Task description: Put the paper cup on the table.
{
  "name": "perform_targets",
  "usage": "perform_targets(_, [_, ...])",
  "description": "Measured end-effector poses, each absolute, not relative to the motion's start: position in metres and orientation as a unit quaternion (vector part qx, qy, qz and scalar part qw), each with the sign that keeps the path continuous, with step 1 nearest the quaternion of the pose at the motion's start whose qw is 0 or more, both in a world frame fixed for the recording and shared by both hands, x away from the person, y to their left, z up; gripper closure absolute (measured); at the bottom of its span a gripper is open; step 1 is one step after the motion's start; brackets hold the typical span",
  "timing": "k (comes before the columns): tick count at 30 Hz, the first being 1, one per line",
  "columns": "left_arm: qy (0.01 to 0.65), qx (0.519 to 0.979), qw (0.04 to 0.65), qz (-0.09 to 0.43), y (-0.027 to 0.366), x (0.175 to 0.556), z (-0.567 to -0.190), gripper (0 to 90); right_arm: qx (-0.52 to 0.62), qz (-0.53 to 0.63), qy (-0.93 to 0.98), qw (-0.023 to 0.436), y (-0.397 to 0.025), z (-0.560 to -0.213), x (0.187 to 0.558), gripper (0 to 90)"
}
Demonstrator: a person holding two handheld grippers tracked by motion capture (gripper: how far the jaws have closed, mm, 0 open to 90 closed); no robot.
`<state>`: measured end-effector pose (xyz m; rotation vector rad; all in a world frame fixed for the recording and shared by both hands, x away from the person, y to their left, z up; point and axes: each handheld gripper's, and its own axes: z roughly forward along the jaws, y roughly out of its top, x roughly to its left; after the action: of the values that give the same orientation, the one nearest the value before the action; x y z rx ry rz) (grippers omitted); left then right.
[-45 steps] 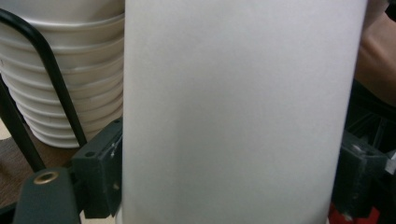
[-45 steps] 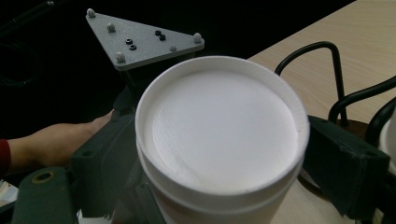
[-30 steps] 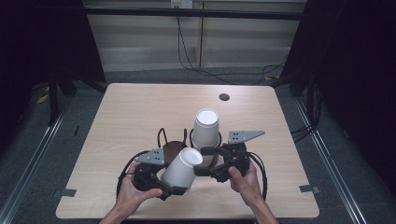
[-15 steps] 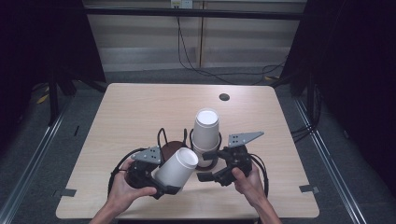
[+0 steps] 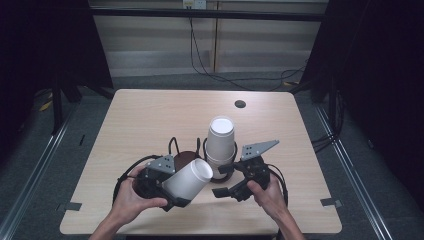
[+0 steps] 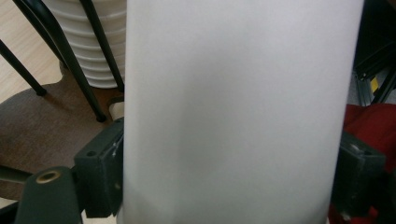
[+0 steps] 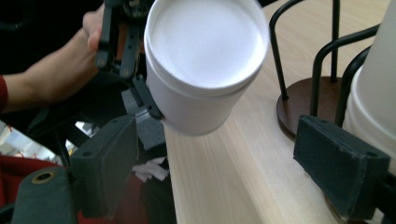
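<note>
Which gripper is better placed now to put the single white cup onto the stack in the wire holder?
Left. The left gripper already clamps the white cup, tilted beside the stack of cups. The right gripper stands open near the wire holder.

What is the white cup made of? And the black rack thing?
The white cup in the left gripper looks like matte paper, maybe foam: dull, no shine, rolled rim. The rack seems black-coated metal wire, thin and bent, on a brown, probably wooden, round base.
</note>
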<state>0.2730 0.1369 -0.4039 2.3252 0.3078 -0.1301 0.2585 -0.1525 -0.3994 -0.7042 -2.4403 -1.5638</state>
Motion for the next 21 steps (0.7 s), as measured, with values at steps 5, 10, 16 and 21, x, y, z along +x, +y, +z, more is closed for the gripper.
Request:
perform_targets(5, [0.113, 0.923, 0.365, -0.051, 0.128, 0.276, -0.400, 16.4, -0.229, -0.498, -0.832, 0.088, -0.149, -0.402, 0.259, 14.2])
perform_targets(10, [0.104, 0.933, 0.341, -0.051, 0.119, 0.277, -0.398, 16.4, -0.217, -0.469, -0.852, 0.085, -0.144, -0.403, 0.258, 14.2])
perform_targets(16, [0.097, 0.939, 0.325, -0.050, 0.109, 0.275, -0.403, 16.4, -0.215, -0.448, -0.865, 0.074, -0.143, -0.403, 0.257, 14.2])
perform_targets(21, [0.083, 0.948, 0.303, -0.041, 0.104, 0.269, -0.403, 16.6, -0.201, -0.425, -0.879, 0.082, -0.138, -0.403, 0.256, 14.4])
